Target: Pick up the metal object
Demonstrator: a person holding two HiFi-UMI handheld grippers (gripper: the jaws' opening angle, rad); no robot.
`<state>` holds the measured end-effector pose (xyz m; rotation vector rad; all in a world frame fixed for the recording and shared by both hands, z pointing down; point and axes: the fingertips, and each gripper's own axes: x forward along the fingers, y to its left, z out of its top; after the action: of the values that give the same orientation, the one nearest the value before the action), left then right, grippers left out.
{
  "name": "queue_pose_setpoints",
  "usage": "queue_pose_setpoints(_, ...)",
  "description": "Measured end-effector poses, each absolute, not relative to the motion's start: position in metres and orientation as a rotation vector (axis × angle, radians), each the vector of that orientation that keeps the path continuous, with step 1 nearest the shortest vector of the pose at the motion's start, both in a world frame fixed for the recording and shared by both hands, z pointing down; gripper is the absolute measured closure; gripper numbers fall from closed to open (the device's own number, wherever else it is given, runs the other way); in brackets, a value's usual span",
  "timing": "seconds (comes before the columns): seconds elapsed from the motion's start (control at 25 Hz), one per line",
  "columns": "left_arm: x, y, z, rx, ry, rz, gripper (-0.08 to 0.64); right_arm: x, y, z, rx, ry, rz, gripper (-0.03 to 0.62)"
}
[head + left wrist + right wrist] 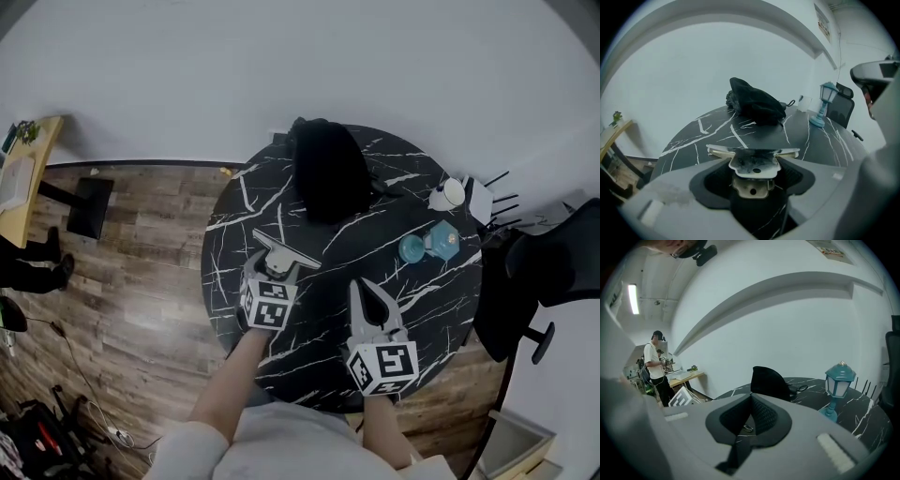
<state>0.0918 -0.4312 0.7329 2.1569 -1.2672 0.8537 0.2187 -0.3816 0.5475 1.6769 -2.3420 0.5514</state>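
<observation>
Resting between the left gripper's [753,157] wide-spread fingers [679,187] is the metal object [753,164].

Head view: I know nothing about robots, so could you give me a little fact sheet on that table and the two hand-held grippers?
Table: round, black with white veins
Metal object: flat bracket, lying between the left jaws
Left hand-held gripper: jaws wide apart, pads seemingly not pressing yet
Right hand-held gripper: jaws together, empty
Black bag: far side of the table
Teal lantern: upright, on the right
</observation>
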Motion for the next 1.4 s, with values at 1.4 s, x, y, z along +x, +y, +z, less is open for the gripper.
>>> queue_pose_setpoints(1.4, 0.078, -0.387, 0.485, 2.481, -1.347, 0.212, 0.258, 0.208, -0.350, 0.439, 1.773, -2.511, 0.251, 0.595)
